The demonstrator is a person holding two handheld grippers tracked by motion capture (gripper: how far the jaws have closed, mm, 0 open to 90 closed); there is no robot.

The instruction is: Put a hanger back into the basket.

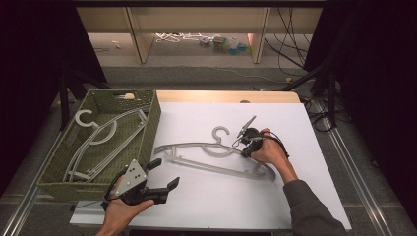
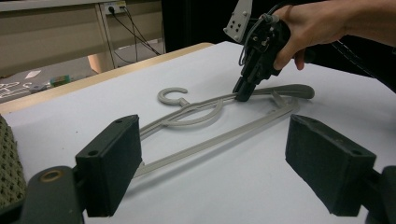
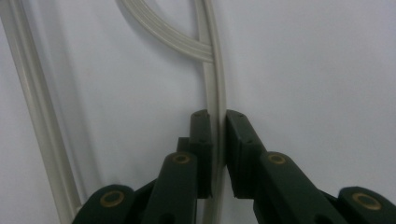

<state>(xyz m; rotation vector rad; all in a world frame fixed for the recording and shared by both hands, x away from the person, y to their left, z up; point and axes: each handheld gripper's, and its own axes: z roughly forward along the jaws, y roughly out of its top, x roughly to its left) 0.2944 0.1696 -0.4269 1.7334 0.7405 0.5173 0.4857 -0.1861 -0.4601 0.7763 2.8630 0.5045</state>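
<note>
A grey plastic hanger [image 1: 211, 167] lies flat on the white table sheet, its hook toward the far side. My right gripper [image 1: 247, 152] points down at its upper arm, right of the hook. In the right gripper view the two black jaws [image 3: 218, 116] are shut on that thin arm [image 3: 215, 79], one pad on each side. The left gripper view shows the same grip [image 2: 243, 95] on the hanger [image 2: 219, 137] from across the table. My left gripper [image 1: 163, 173] hovers near the table's front left, jaws wide open [image 2: 212, 123] with nothing between them, aimed at the hanger.
A green woven basket [image 1: 152, 123] stands at the table's left edge and holds more grey hangers [image 1: 98, 137]; its corner is beside my left gripper [image 2: 7, 163]. Beyond the far edge are wooden shelf legs, cables and small clutter on the floor.
</note>
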